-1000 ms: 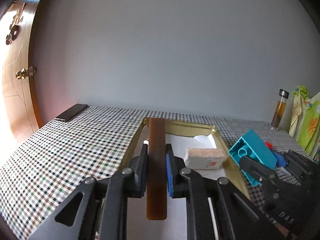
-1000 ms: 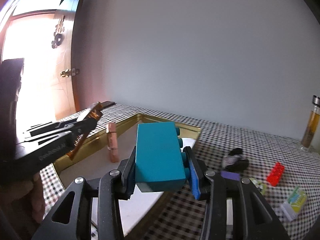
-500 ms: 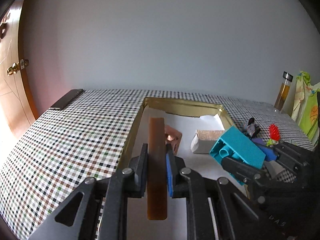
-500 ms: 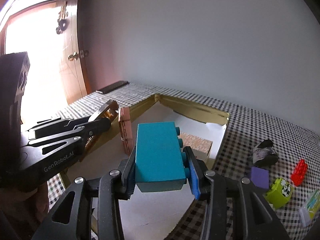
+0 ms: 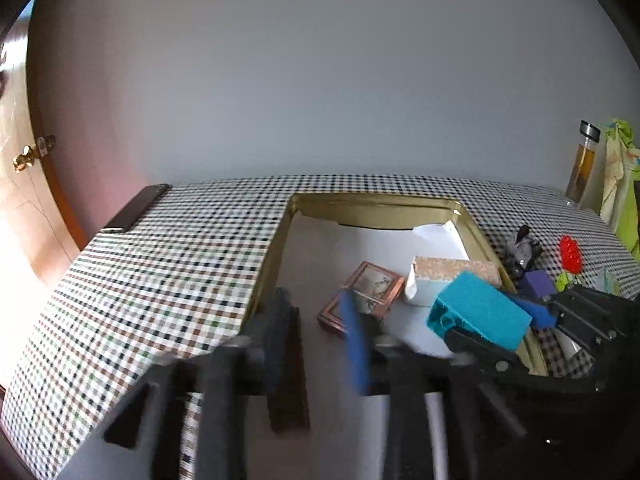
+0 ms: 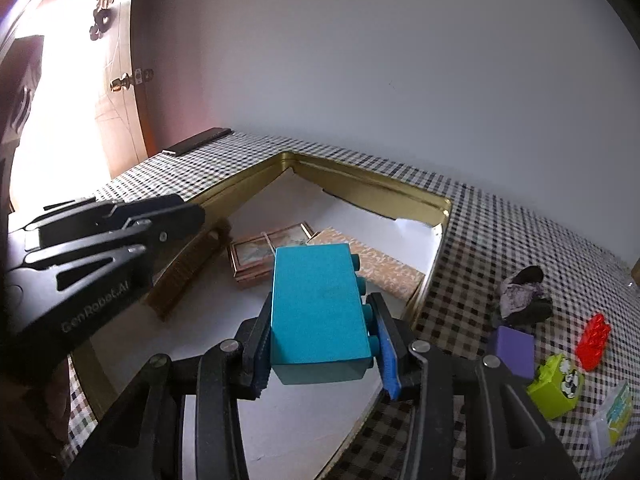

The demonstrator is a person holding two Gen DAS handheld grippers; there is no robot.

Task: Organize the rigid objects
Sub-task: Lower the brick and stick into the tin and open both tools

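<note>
You have a teal studded brick (image 6: 318, 308) held level over the gold tray (image 6: 360, 184), studs facing right. A long brown strip (image 5: 290, 364) lies along the tray's left wall. A copper-framed picture (image 5: 366, 294) and a speckled box (image 5: 452, 276) lie flat mid-tray, the box against its right wall.

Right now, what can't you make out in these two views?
- Left wrist view: left gripper is motion-blurred as its jaws open; whether the brown comb touches a pad is unclear.
- Left wrist view: right gripper hides part of the teal block.
- Right wrist view: that block covers part of the picture frame and patterned box.
- Bottle: contents unreadable, too small.
</note>
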